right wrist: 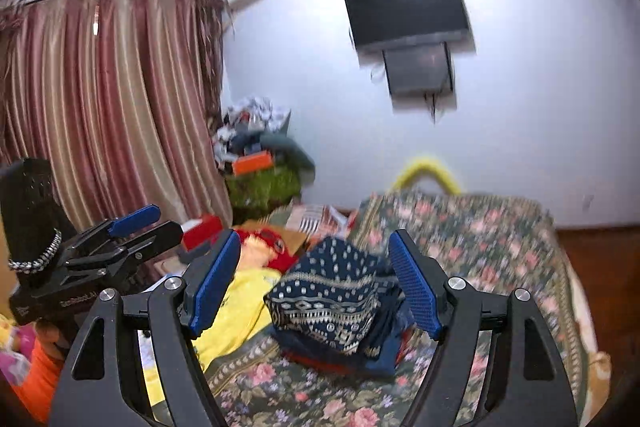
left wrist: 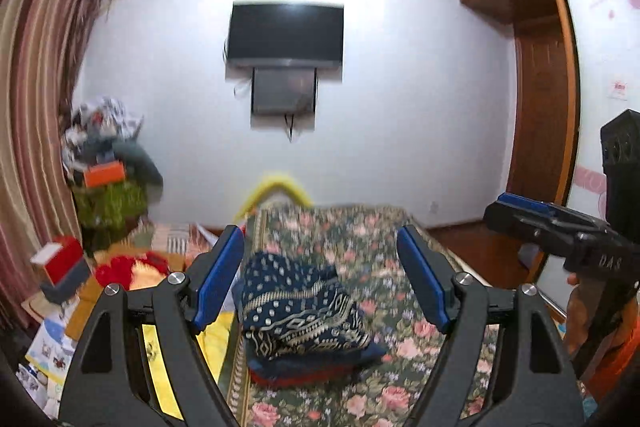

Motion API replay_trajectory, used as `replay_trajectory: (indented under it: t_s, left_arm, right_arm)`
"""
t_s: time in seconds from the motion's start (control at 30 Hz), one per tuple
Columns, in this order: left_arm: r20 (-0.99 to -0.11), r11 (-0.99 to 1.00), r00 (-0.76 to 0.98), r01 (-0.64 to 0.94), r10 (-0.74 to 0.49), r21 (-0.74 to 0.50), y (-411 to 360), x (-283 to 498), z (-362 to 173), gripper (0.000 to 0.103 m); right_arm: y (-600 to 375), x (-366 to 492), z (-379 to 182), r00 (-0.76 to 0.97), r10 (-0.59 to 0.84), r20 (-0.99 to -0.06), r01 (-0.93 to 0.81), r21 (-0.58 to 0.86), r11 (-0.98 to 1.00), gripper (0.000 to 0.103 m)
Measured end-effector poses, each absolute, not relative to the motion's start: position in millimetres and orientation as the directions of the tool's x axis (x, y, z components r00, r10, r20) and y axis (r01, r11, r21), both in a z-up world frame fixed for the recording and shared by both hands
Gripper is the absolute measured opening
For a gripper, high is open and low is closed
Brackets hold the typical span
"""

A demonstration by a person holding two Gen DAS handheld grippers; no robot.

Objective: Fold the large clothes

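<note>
A folded navy garment with white and gold pattern (left wrist: 300, 311) lies on top of a small stack of folded clothes on the floral bedspread (left wrist: 400, 347). It also shows in the right wrist view (right wrist: 332, 299). My left gripper (left wrist: 320, 279) is open and empty, held above and short of the stack. My right gripper (right wrist: 314, 283) is open and empty, also held in the air before the stack. The right gripper shows at the right edge of the left wrist view (left wrist: 532, 217), and the left gripper shows at the left of the right wrist view (right wrist: 140, 227).
Yellow cloth (right wrist: 236, 307) and a red item (right wrist: 272, 243) lie left of the stack. A cluttered pile (left wrist: 108, 171) stands by the striped curtain (right wrist: 100, 99). A TV (left wrist: 286, 33) hangs on the far wall. A wooden wardrobe (left wrist: 540, 87) stands at the right.
</note>
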State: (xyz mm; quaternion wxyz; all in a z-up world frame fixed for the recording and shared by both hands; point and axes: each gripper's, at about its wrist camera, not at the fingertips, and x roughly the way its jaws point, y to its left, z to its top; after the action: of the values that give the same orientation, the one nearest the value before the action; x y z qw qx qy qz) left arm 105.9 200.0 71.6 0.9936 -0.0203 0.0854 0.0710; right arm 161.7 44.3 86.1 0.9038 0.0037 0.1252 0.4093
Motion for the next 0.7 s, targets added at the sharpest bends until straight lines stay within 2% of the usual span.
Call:
replay_trajectory:
  t_s: [0.13,0.3,0.33,0.37,0.47,0.57,0.7]
  left_arm:
    - [-0.076,0.976,0.973,-0.215,0.216,0.029,177.3,79.6,74.8,0.078]
    - [-0.055,0.973,0.972,-0.227,0.229,0.025,162.9,63.1,68.5,0.08]
    - [-0.055,0.972,0.97,-0.234,0.235,0.023,161.8,61.1,67.0,0.082]
    - [-0.055,0.971,0.97,-0.237,0.238,0.02,160.5,60.9,66.0,0.087]
    - [-0.043,0.966,0.965,-0.258,0.258,0.008,158.7,54.1,62.4,0.103]
    - [-0.052,0.964,0.963,-0.265,0.265,0.009,157.4,52.5,61.2,0.103]
    - [-0.059,0.966,0.965,-0.257,0.257,-0.001,156.5,50.0,60.6,0.103]
  right_arm:
    - [40.9,134.1,89.4,0.664,0.73,-0.163,-0.727,0.087,0.681,0.073]
    - [39.2,119.2,88.3,0.692,0.708,-0.139,-0.708,0.061,0.704,0.074]
    - [39.7,118.2,88.6,0.696,0.704,-0.14,-0.704,0.057,0.708,0.075]
    - [40.0,117.7,88.9,0.701,0.699,-0.138,-0.699,0.058,0.713,0.082]
    - [36.8,118.8,86.4,0.724,0.679,-0.12,-0.677,0.066,0.733,0.088]
    - [38.3,120.1,86.0,0.739,0.661,-0.135,-0.659,0.061,0.75,0.097]
    - [39.0,122.3,84.3,0.753,0.641,-0.146,-0.641,0.055,0.766,0.099]
